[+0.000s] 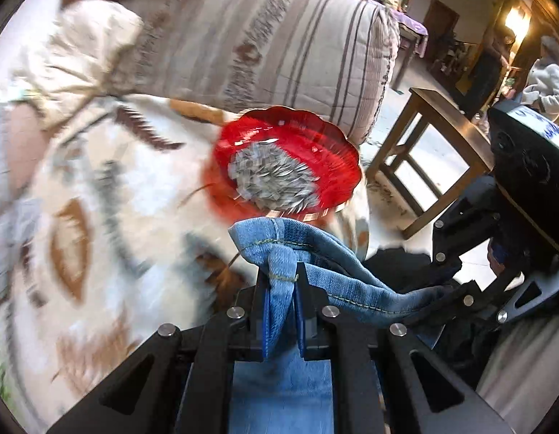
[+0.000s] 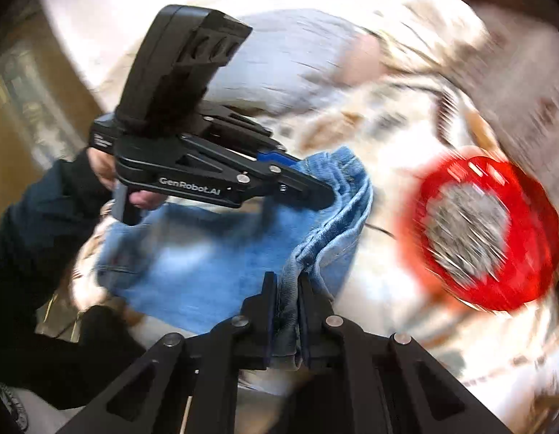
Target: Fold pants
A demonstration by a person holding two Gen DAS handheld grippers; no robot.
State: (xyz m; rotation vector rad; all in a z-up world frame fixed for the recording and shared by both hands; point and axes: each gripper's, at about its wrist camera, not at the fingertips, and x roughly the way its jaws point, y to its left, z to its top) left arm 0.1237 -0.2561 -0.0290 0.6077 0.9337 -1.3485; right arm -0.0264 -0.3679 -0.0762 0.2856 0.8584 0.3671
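Both grippers are clamped on the hem of the jeans [image 2: 214,253], the left gripper [image 1: 283,289] and the right gripper [image 2: 286,289] each pinching denim, with the rest lying on the patterned blanket [image 1: 109,188]. The fold is in hand; next, the hem probably needs carrying over and laying flat. The red bowl [image 1: 290,166] of seeds sits close by and could be knocked.

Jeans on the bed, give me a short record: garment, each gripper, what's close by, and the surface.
garment: blue jeans, partly lifted off the bed
left gripper: shut on a hemmed edge of the jeans
right gripper: shut on a bunched edge of the jeans
nearby: red plate of seeds, just beyond the jeans
surface: patterned blanket
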